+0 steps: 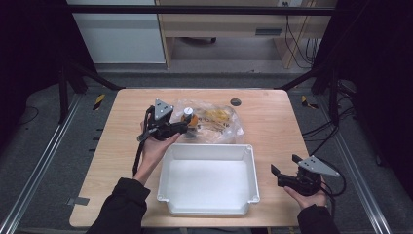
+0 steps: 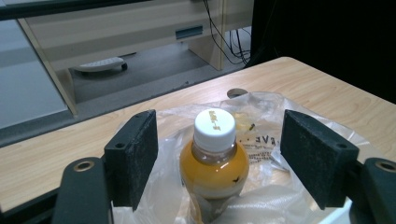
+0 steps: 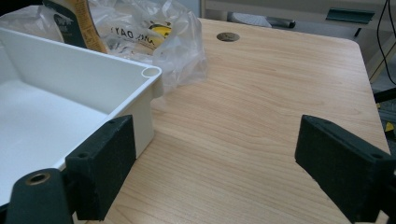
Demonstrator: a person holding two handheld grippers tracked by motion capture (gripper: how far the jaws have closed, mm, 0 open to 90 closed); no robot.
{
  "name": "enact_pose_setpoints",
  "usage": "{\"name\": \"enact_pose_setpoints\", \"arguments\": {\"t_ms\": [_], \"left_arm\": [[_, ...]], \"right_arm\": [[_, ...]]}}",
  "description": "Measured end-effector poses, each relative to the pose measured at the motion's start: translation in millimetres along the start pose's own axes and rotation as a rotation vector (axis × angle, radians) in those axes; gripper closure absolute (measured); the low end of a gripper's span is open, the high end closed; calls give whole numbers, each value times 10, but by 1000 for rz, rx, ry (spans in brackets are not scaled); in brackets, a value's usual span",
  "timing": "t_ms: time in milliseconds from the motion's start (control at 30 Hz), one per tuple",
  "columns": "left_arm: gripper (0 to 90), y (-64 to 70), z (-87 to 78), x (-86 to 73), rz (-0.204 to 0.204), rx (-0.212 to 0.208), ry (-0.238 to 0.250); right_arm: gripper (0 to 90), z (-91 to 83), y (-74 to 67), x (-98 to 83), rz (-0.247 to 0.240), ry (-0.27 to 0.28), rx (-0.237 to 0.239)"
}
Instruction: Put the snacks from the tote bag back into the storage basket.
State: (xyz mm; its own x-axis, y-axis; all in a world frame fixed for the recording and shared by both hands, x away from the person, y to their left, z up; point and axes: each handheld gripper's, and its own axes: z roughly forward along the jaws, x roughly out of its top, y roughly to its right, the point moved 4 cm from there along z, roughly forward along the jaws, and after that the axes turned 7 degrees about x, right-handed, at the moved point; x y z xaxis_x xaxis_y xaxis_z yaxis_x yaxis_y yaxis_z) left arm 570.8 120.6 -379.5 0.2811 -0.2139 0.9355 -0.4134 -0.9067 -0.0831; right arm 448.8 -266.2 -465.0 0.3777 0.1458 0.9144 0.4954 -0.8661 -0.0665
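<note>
A small bottle (image 1: 189,118) of orange drink with a white cap stands upright inside a crumpled clear plastic bag (image 1: 221,126) at the back middle of the table. In the left gripper view the bottle (image 2: 214,165) sits between my left gripper's (image 2: 219,128) two black pads, with a gap on each side, so the jaws are open around it. A hand holds that left gripper (image 1: 187,126) just left of the bag. My right gripper (image 1: 285,165) rests open near the table's front right, nothing between its pads (image 3: 109,158).
A white, empty plastic tray (image 1: 209,148) stands at the front middle, its corner (image 3: 149,72) just left of my right gripper (image 3: 217,140). The bag (image 3: 177,42) holds yellow printed packets (image 1: 216,117). A round cable hole (image 1: 235,102) lies behind the bag.
</note>
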Motion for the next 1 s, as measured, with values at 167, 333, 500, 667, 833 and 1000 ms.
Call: {"name": "enact_pose_setpoints", "arguments": {"t_ms": [167,333,500,667,833,1000], "left_arm": [[284,3,67,-13,4,9,0],[302,1,165,-51,1,14,-13],[330,5,234,-77,-3,11,-20],[360,23,292,-107,5,3,-33],[384,36,348,-139,13,6,-46],[406,53,389,-159,15,3,-51]], "right_arm": [[127,-1,0,0,1,1,0],[127,4,2,-3,2,-1,0],[128,4,2,-3,2,-1,1],[128,5,4,-5,2,-2,1],[128,8,7,-8,0,-5,1],[129,8,3,-9,2,-6,4]]}}
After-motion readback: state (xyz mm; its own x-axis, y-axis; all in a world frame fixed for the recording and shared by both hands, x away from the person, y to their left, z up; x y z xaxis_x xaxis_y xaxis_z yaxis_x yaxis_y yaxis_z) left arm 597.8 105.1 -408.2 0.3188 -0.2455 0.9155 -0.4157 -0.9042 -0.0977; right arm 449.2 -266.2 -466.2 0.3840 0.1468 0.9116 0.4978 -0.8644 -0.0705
